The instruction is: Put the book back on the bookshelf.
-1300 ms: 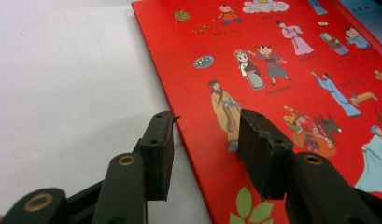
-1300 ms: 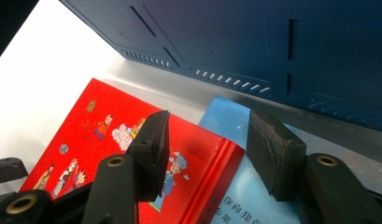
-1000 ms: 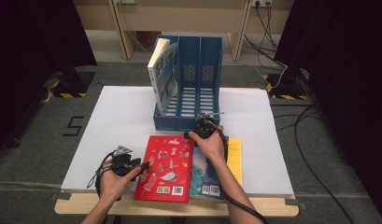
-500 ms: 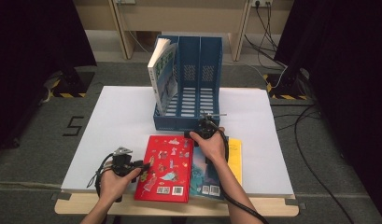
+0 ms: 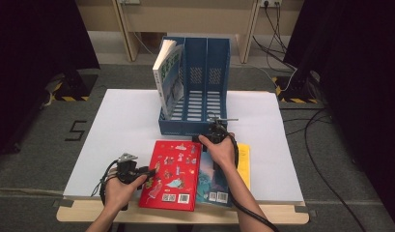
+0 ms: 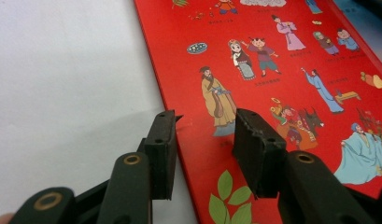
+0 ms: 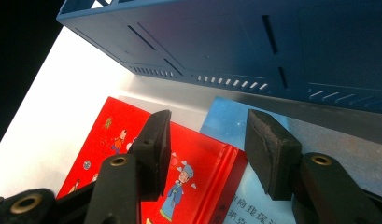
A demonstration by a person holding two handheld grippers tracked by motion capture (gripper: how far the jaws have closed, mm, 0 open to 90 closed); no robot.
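The white desk carries a blue file rack at its far middle, with one book standing tilted in the rack's left slot. Near the front edge lies the red book, flat, overlapping a blue book to its right, with a yellow one beyond that. The left tongs sit at the red book's left edge, jaws spread astride that edge, one over the desk and one over the cover, not pinching it. The right tongs hover at the red book's far right corner, just in front of the rack; their jaws have just been closing a little but stand apart, the corner between them.
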